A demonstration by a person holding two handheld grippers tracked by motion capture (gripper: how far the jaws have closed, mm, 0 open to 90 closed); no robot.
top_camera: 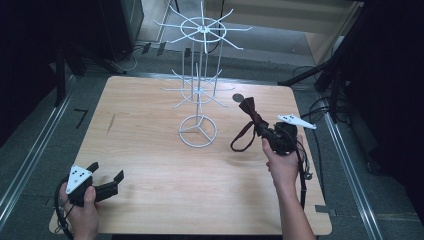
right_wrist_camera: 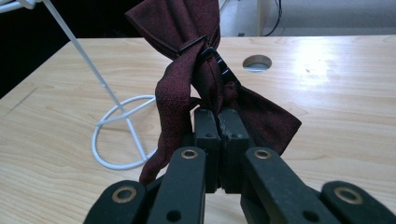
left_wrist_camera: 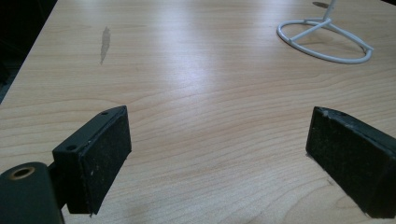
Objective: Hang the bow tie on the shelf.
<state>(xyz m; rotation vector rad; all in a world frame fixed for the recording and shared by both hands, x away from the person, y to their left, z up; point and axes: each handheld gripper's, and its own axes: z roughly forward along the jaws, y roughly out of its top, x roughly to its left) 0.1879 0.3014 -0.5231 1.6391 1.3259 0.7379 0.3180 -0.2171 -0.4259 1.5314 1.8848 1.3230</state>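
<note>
A dark red bow tie with a looped strap hangs in the air at the table's right side, and my right gripper is shut on it near its knot. In the right gripper view the bow tie rises from between the closed jaws of the right gripper. A white wire display rack with radiating hook arms stands at the middle back of the table, to the left of the tie. My left gripper rests open at the table's front left, its jaws wide apart over bare wood.
The rack's ring base lies ahead and right of the left gripper. A round cable hole sits in the wooden table behind the tie. Dark floor, rails and cables surround the table.
</note>
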